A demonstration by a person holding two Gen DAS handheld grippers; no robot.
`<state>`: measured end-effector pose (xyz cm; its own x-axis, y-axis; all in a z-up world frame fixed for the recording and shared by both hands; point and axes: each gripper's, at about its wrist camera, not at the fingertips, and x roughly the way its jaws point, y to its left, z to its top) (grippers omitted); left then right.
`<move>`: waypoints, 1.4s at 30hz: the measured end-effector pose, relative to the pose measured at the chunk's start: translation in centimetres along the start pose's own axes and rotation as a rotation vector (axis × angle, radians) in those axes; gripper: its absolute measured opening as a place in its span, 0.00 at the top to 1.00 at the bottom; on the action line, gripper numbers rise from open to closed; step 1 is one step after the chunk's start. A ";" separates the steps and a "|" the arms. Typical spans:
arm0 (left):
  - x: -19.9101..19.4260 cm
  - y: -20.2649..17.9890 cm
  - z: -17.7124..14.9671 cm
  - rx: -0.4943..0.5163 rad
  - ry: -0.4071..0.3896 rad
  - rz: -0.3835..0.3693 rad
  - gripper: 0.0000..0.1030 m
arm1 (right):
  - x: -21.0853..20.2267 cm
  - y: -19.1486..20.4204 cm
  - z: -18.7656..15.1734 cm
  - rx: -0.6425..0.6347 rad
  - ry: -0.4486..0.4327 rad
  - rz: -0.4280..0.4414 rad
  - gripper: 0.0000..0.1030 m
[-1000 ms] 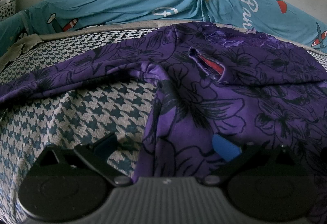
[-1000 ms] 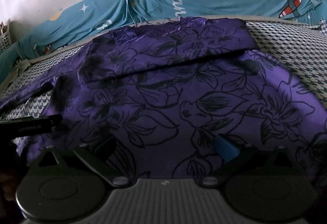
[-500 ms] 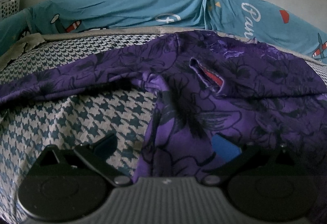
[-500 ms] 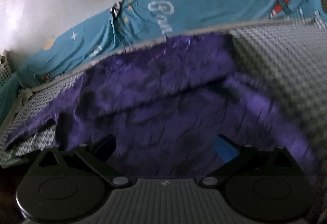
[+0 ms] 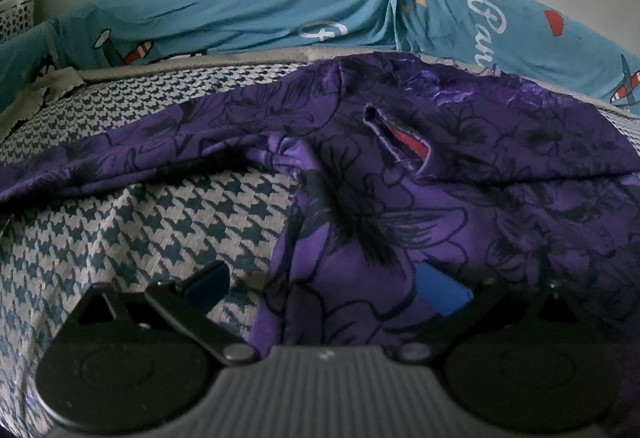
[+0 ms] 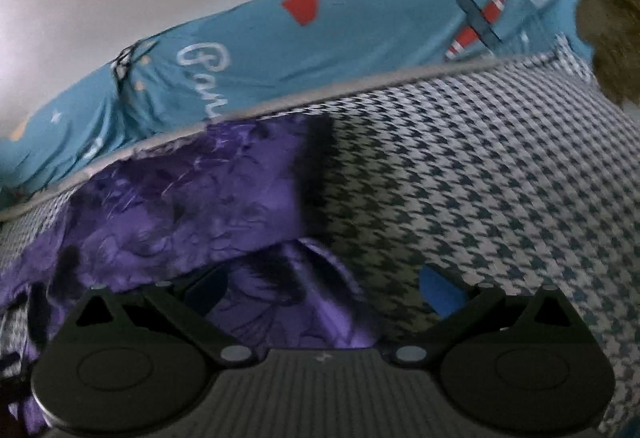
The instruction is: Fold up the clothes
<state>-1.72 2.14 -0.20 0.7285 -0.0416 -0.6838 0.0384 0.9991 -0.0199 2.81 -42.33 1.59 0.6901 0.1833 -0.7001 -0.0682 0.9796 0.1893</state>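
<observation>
Left hand-held gripper (image 5: pixel 324 288): black linkage arms, round black side discs, ribbed grey centre housing, silver pivot screws, one blue finger pad. Right hand-held gripper (image 6: pixel 326 284): identical build.

A houndstooth cover (image 5: pixel 152 222) spreads below a blue printed sheet (image 5: pixel 248 14), a white basket (image 5: pixel 16 14) at far left.

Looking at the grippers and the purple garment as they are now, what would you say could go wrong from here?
The left gripper is open over the purple garment's side edge; a shallow pinch might catch one layer only. The right gripper is open, straddling a bunched fold, and its view is blurred, so a grab now might set a crooked crease.
</observation>
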 end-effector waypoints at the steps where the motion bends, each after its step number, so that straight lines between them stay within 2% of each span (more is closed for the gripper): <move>1: 0.1 0.0 0.0 -0.004 0.005 0.001 0.00 | -0.1 -0.1 0.0 0.007 -0.004 0.001 0.00; 10: 0.3 -0.4 -0.4 0.018 -0.003 0.018 0.00 | 0.0 -0.6 0.2 0.054 -0.017 -0.032 0.00; 15: 0.2 -0.4 -0.5 0.018 -0.003 0.019 0.00 | -0.1 -1.1 0.1 0.106 -0.015 -0.020 0.00; 24: 0.2 -0.4 -0.5 0.020 -0.001 0.018 0.00 | -0.4 -0.1 -0.3 0.046 -0.025 0.002 0.00; 35: 0.2 -0.7 -0.5 0.021 -0.003 0.025 0.00 | -0.1 0.2 -0.4 0.054 -0.047 -0.004 0.00; 42: 0.2 -0.5 -0.5 0.022 -0.001 0.022 0.00 | 0.2 0.4 -0.4 0.024 -0.020 0.012 0.00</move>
<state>-1.99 1.60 -0.70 0.7300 -0.0196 -0.6832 0.0375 0.9992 0.0114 2.60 -41.92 1.26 0.7039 0.1933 -0.6835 -0.0596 0.9749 0.2144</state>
